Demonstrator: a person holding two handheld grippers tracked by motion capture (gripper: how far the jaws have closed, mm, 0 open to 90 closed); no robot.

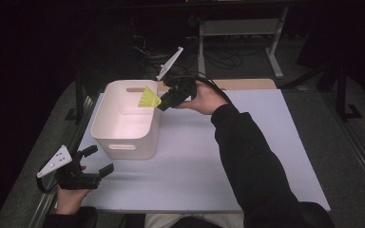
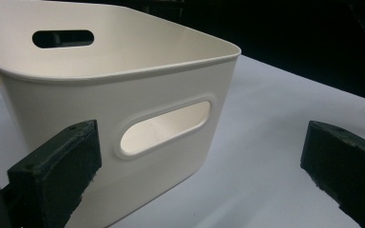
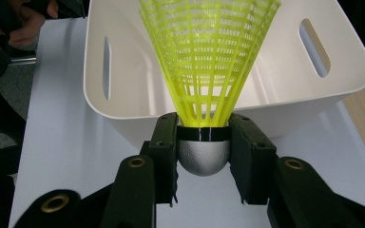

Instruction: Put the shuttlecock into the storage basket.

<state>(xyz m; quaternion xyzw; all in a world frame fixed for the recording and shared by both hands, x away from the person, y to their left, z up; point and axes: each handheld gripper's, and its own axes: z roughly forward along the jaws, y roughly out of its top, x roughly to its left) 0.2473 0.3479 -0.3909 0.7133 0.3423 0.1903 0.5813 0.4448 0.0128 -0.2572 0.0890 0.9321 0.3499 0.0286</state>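
A yellow shuttlecock (image 3: 209,61) with a silver-grey cap is clamped at its base between my right gripper's (image 3: 203,142) black jaws. In the high view the right gripper (image 1: 164,101) holds the shuttlecock (image 1: 148,99) at the far right rim of the white bin (image 1: 123,142), its skirt pointing over the opening. The bin's (image 3: 123,95) inside looks bare where it shows. My left gripper (image 1: 98,160) rests at the table's near left corner, jaws spread wide with nothing between them. Through its jaws I see the bin's near wall (image 2: 138,95) and handle slot.
The bin stands on a white tabletop (image 1: 247,156) with open surface to its right and front. A wooden strip (image 1: 247,84) runs along the far edge. Beyond the table are cables and a desk frame (image 1: 275,42) on a dark floor.
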